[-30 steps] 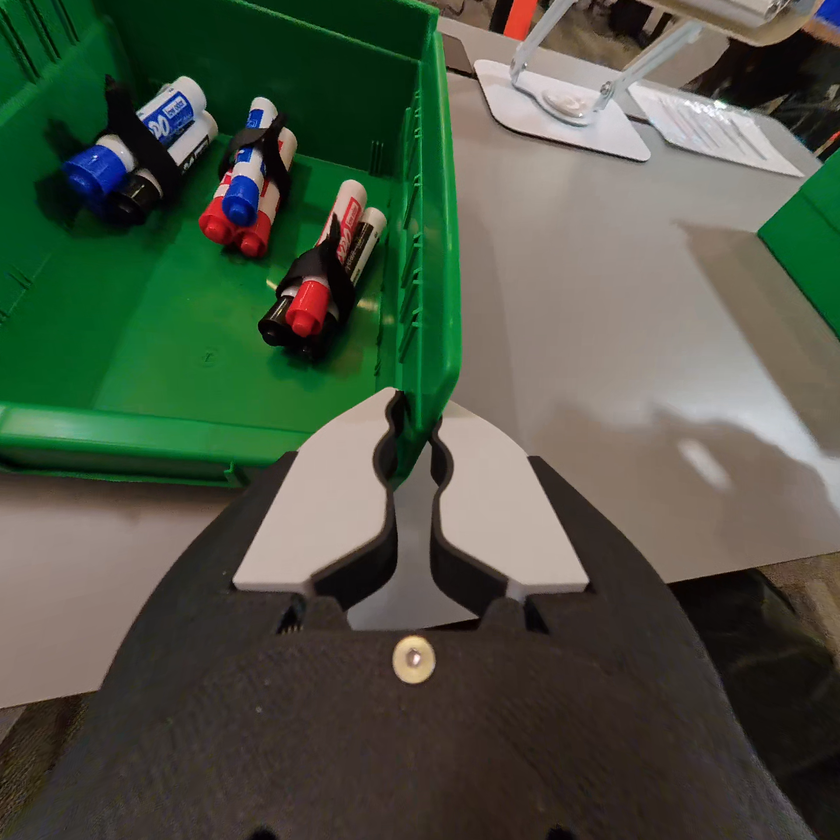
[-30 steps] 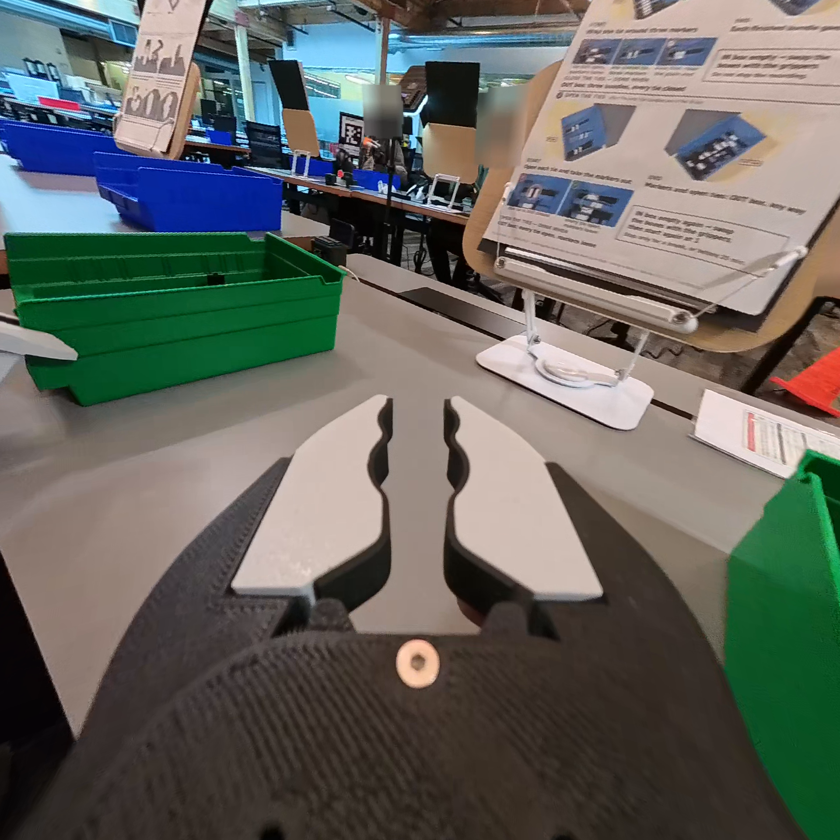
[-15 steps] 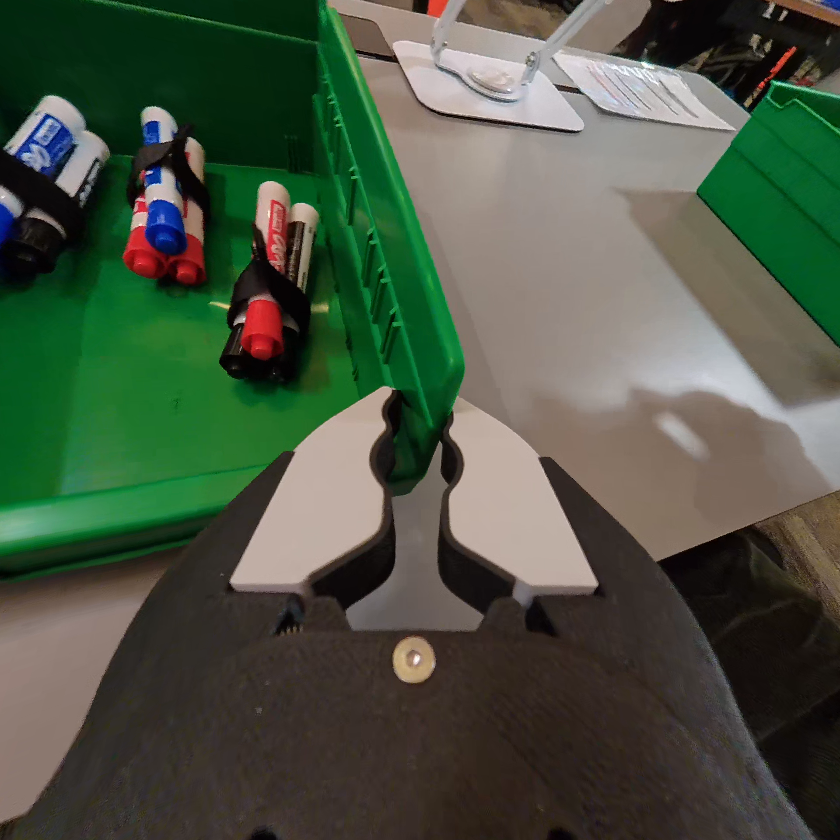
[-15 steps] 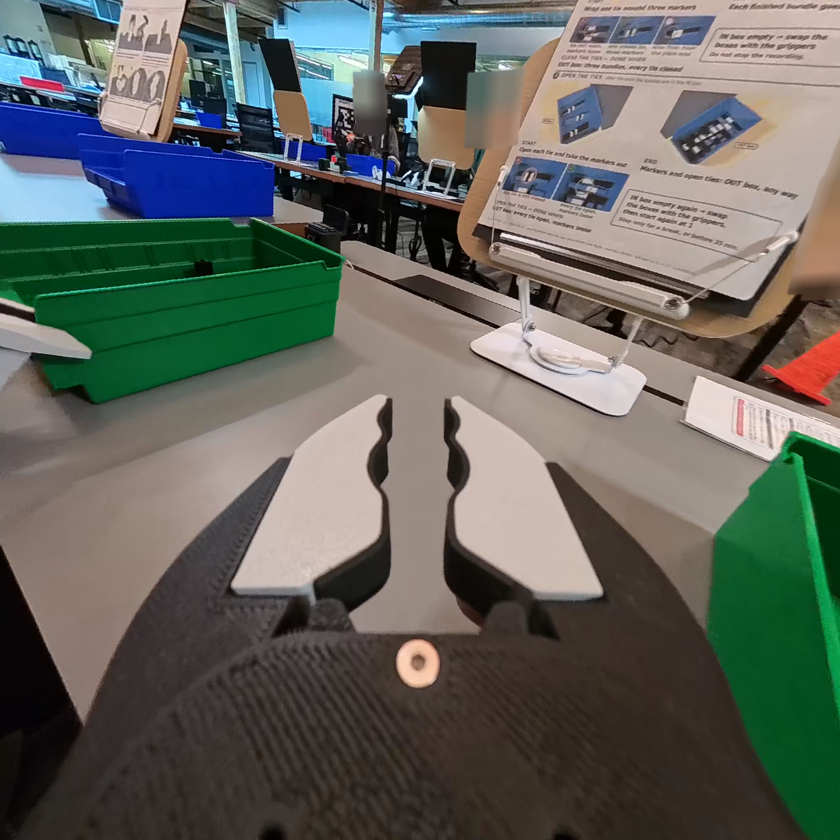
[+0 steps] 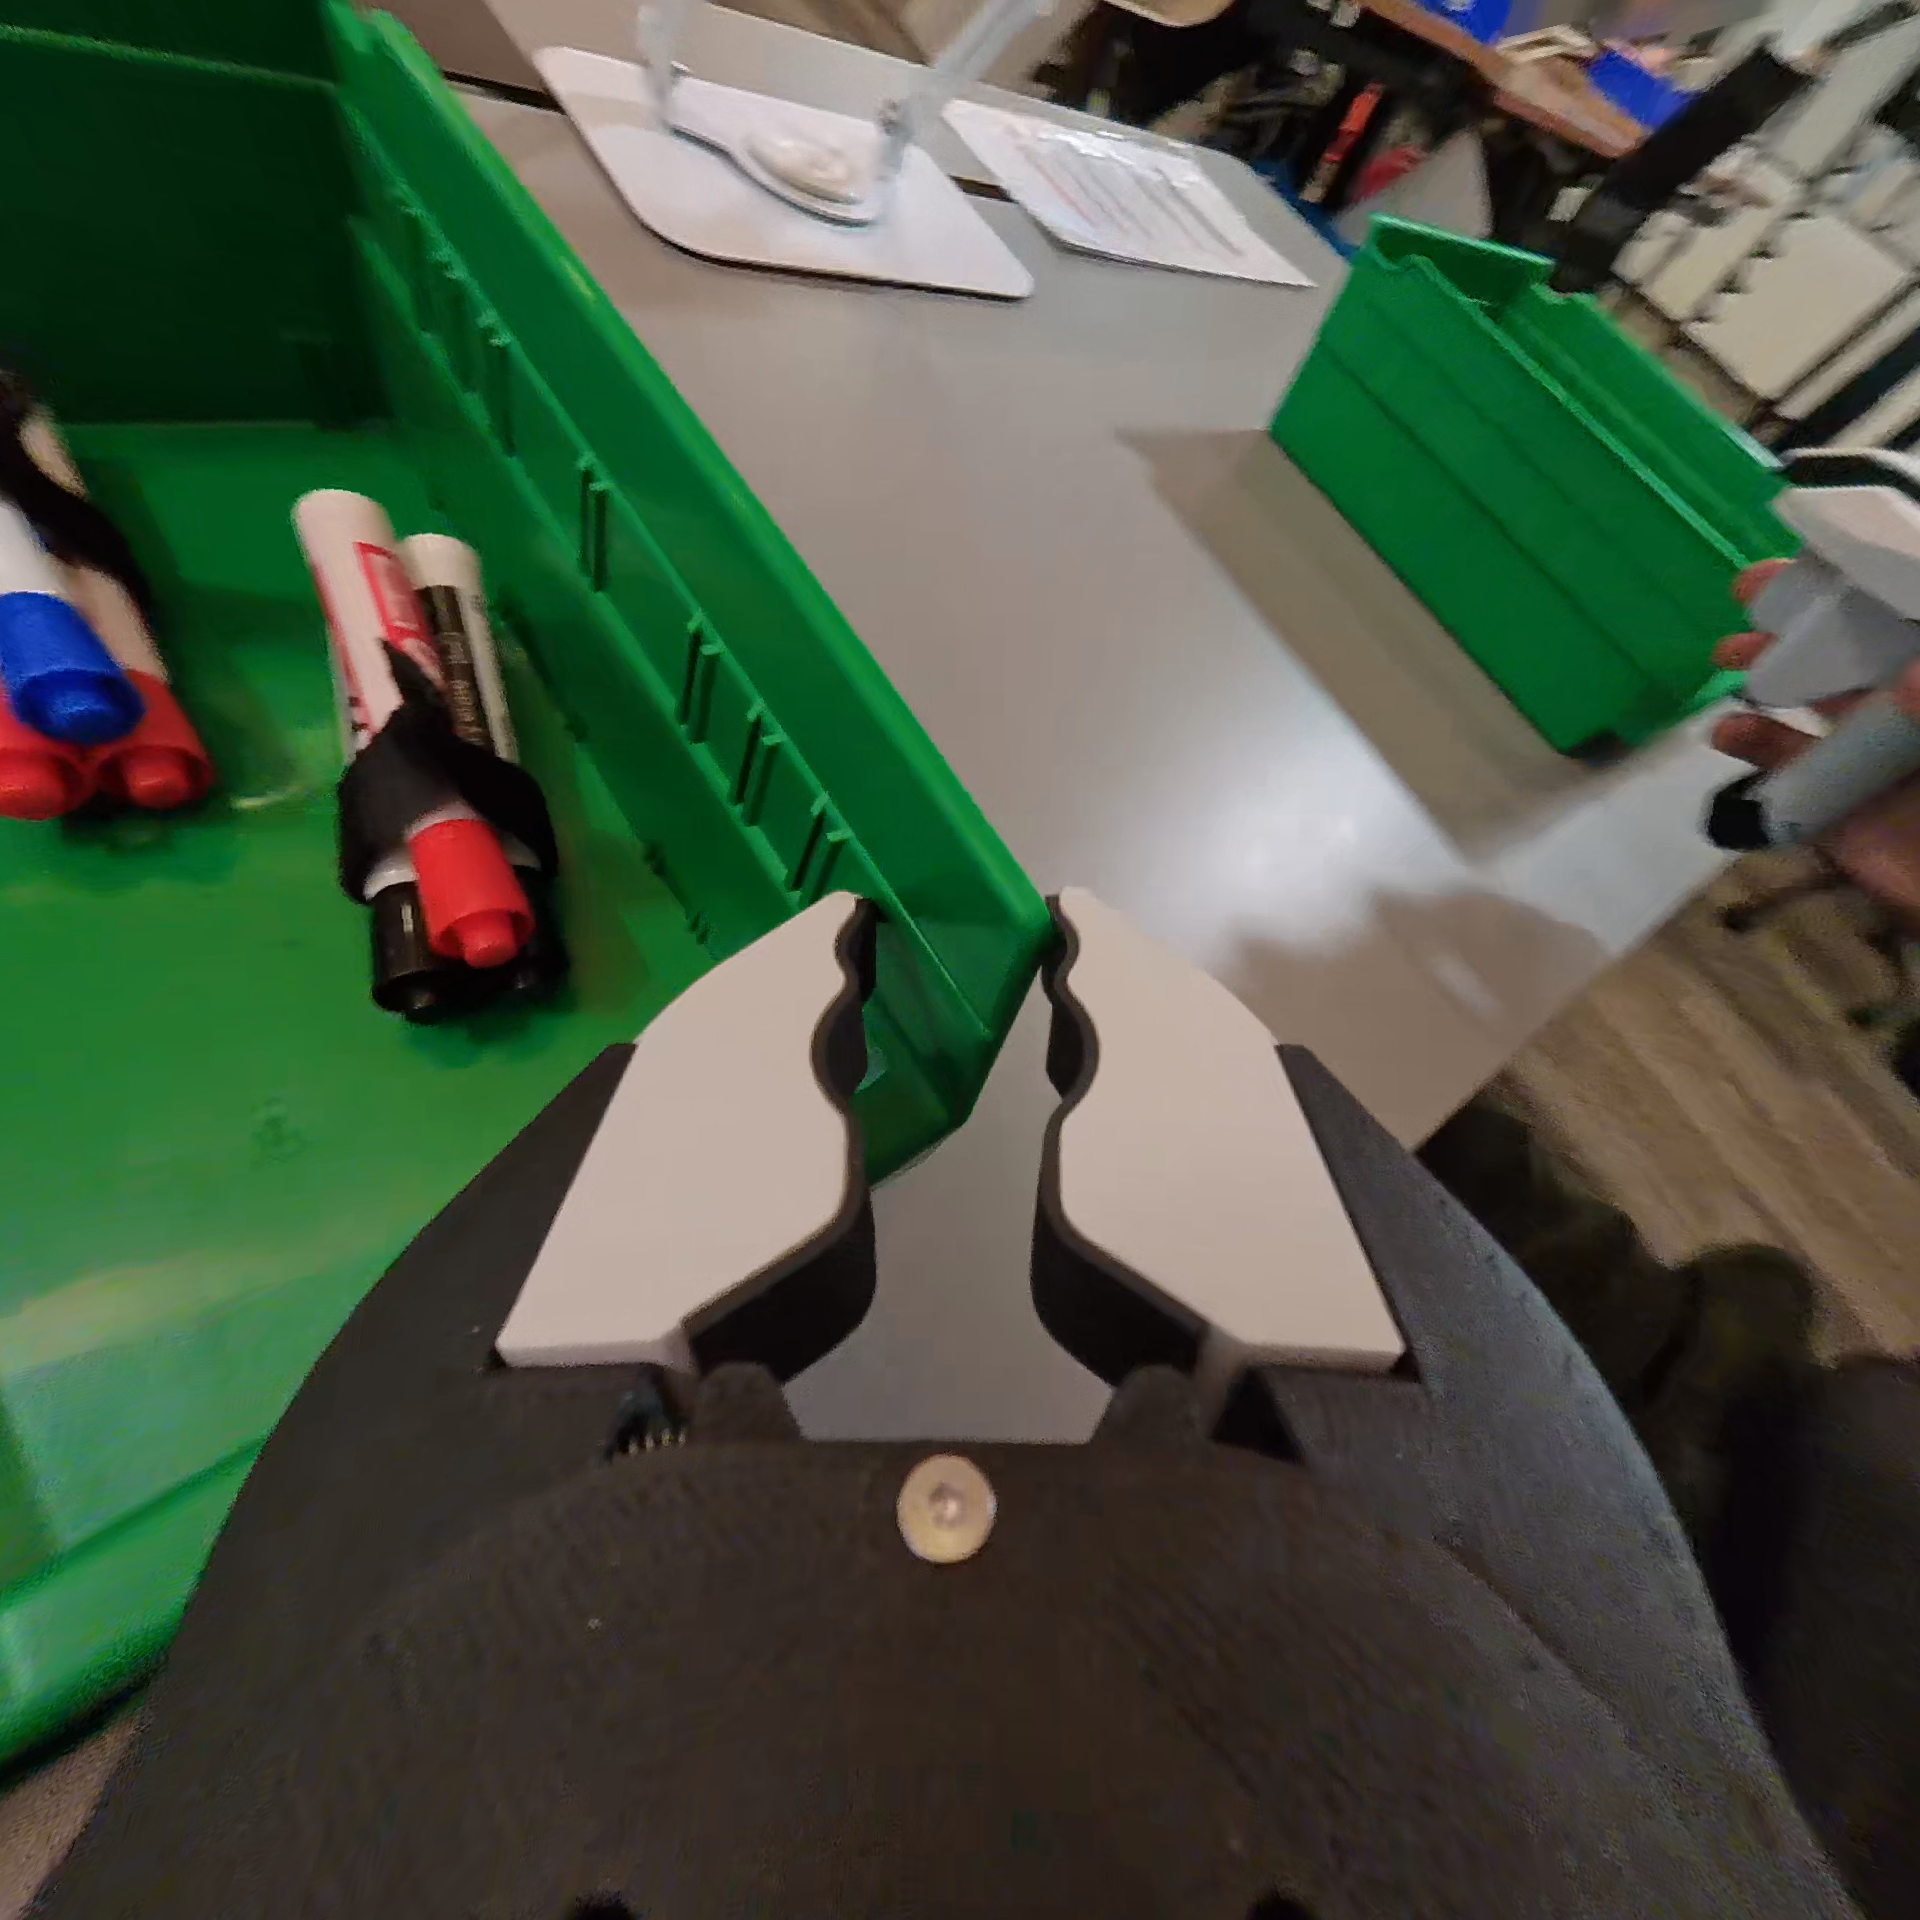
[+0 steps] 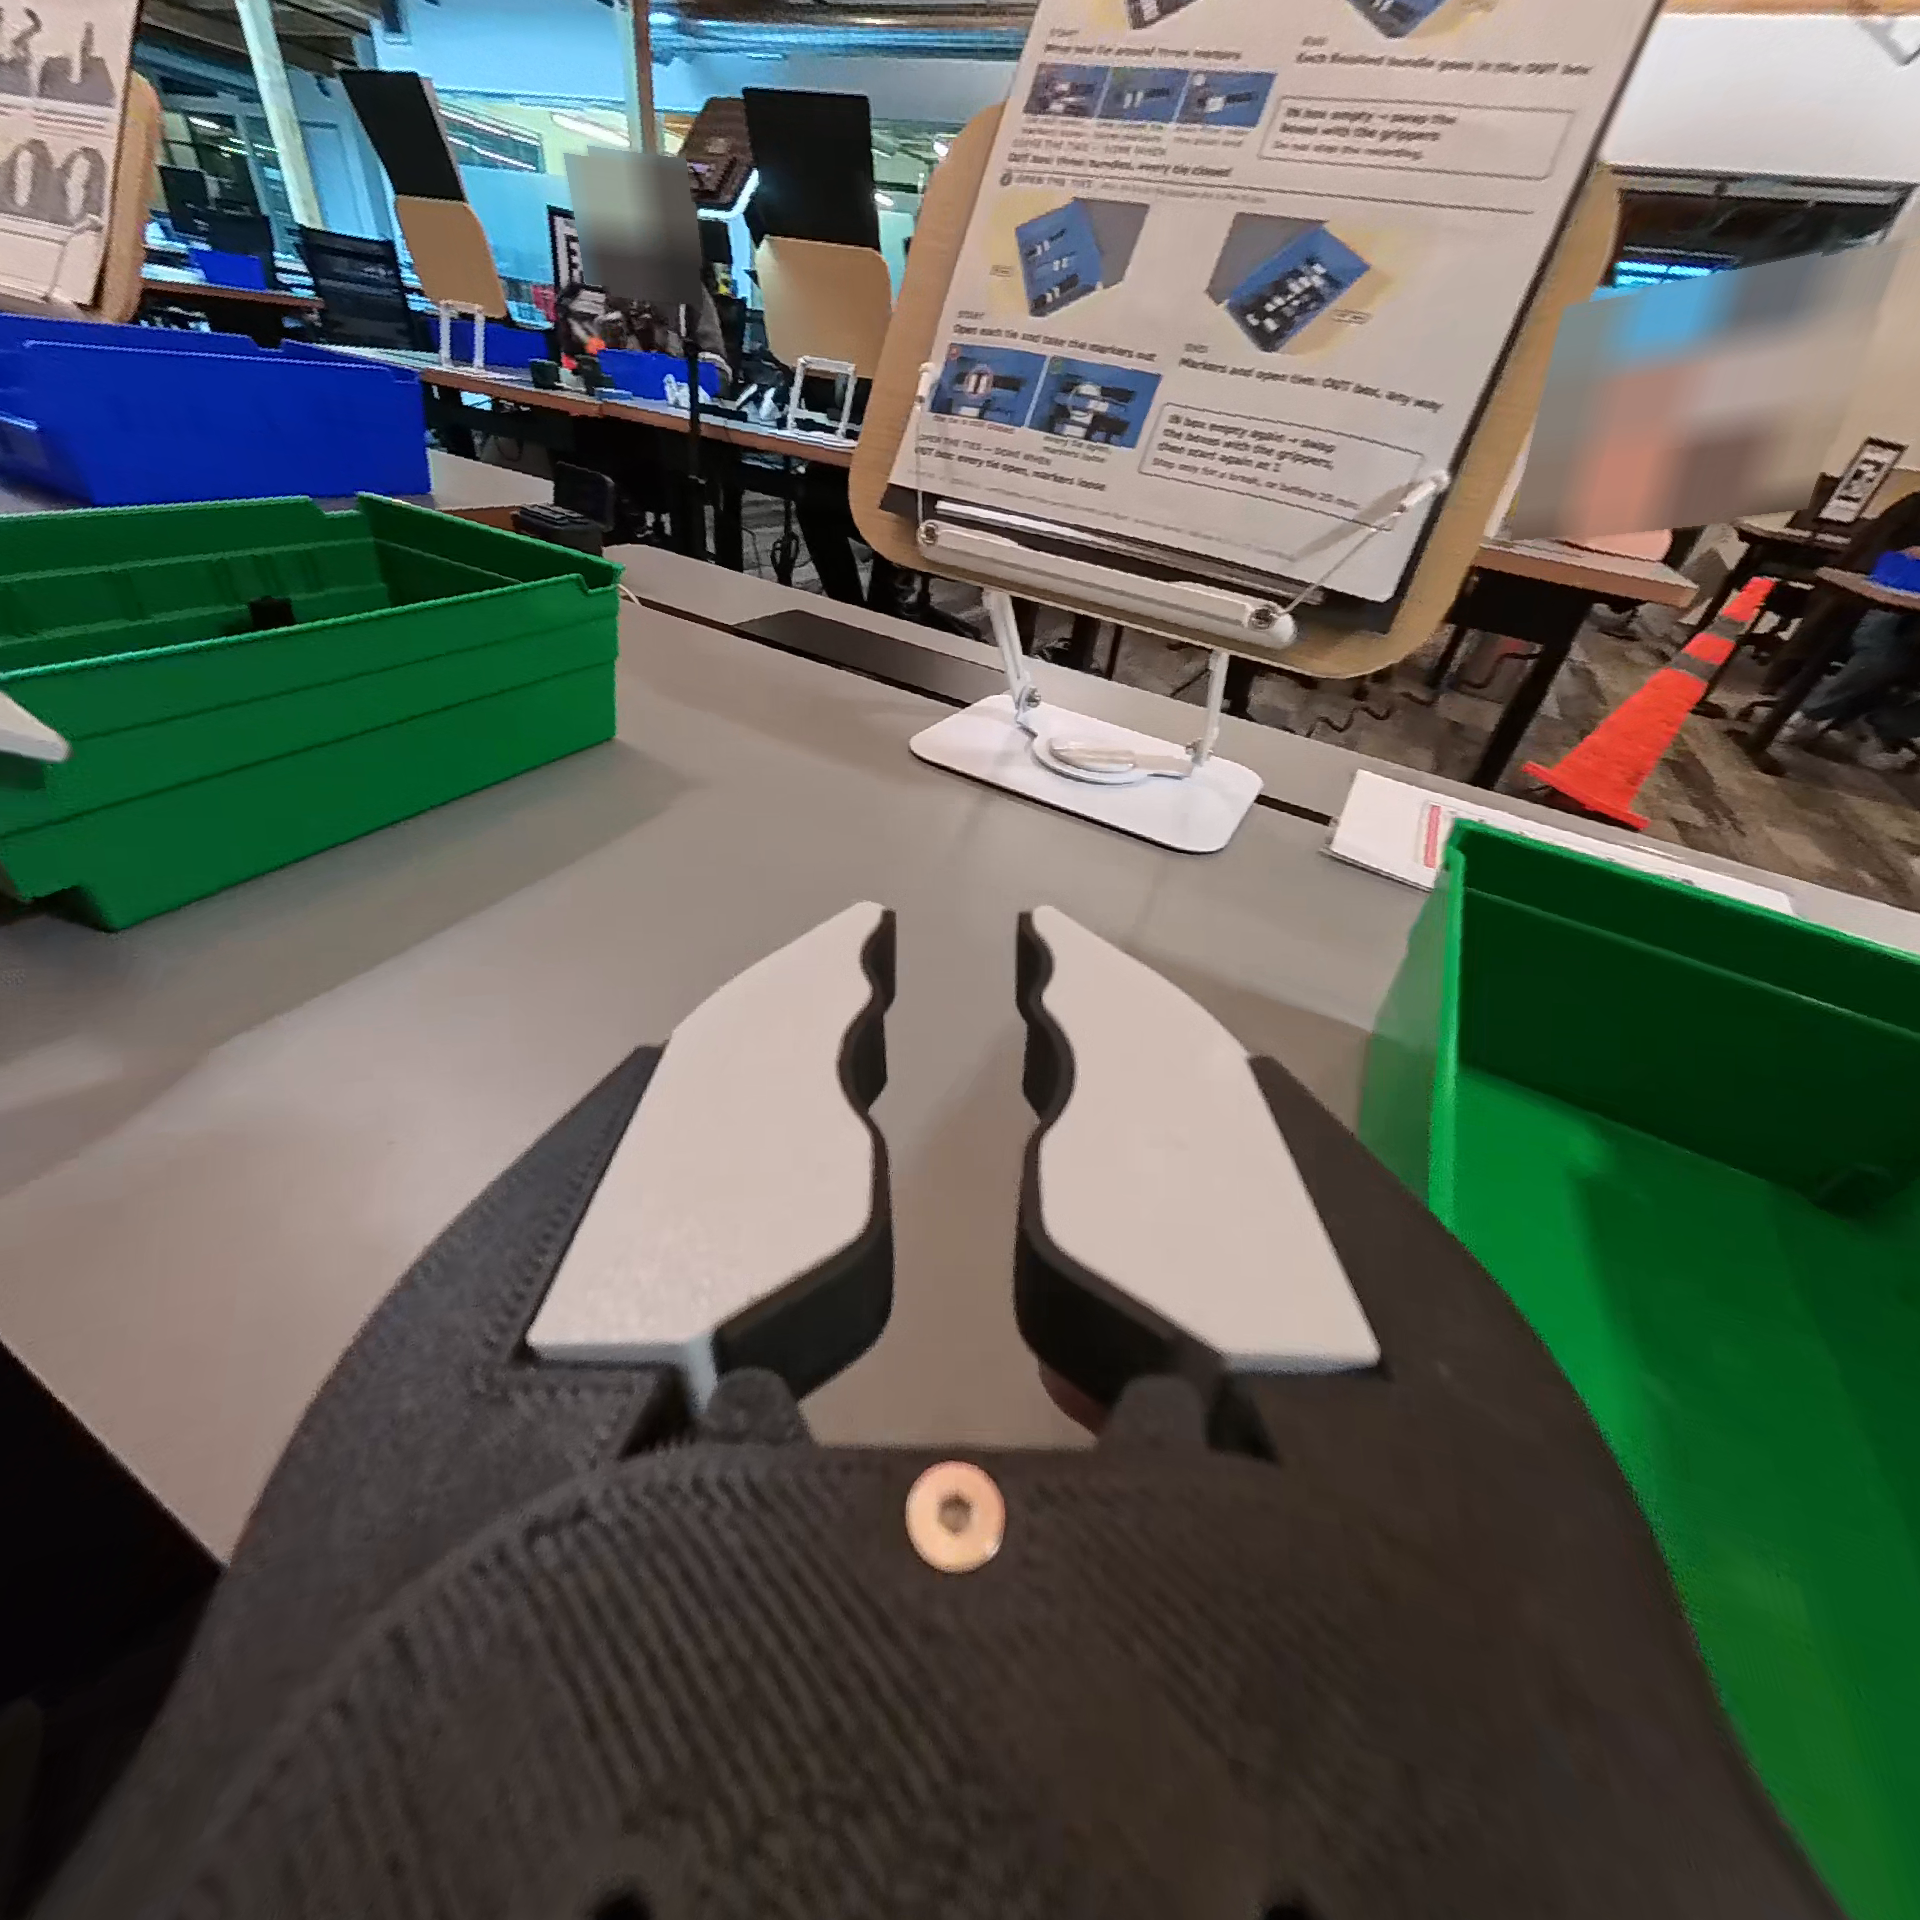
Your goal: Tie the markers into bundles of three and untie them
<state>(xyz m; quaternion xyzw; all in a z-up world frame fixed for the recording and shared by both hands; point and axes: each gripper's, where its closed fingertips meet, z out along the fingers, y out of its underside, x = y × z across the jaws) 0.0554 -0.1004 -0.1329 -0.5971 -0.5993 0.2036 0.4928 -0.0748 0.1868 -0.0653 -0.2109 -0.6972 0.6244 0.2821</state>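
My left gripper (image 5: 956, 914) straddles the near right corner of a green bin (image 5: 727, 582), one finger inside the wall and one outside, jaws parted. In the bin lie marker bundles held by black ties: a red and black one (image 5: 436, 748) closest, and a blue and red one (image 5: 73, 707) at the left edge. My right gripper (image 6: 954, 920) is open and empty above the grey table (image 6: 416, 1039), beside a second green bin (image 6: 1662, 1039). It also shows at the right edge of the left wrist view (image 5: 1829, 644), held by a hand.
A document stand (image 6: 1195, 364) with an instruction sheet stands at the table's back, its white base (image 5: 810, 197) beside a paper sheet (image 5: 1132, 197). The second green bin (image 5: 1507, 499) sits at the right. Blue bins (image 6: 208, 416) and an orange cone (image 6: 1631, 727) lie beyond.
My left gripper's jaws have widened around the bin's corner, and the bin has turned in its view. The right gripper has drifted towards the second green bin, still open.
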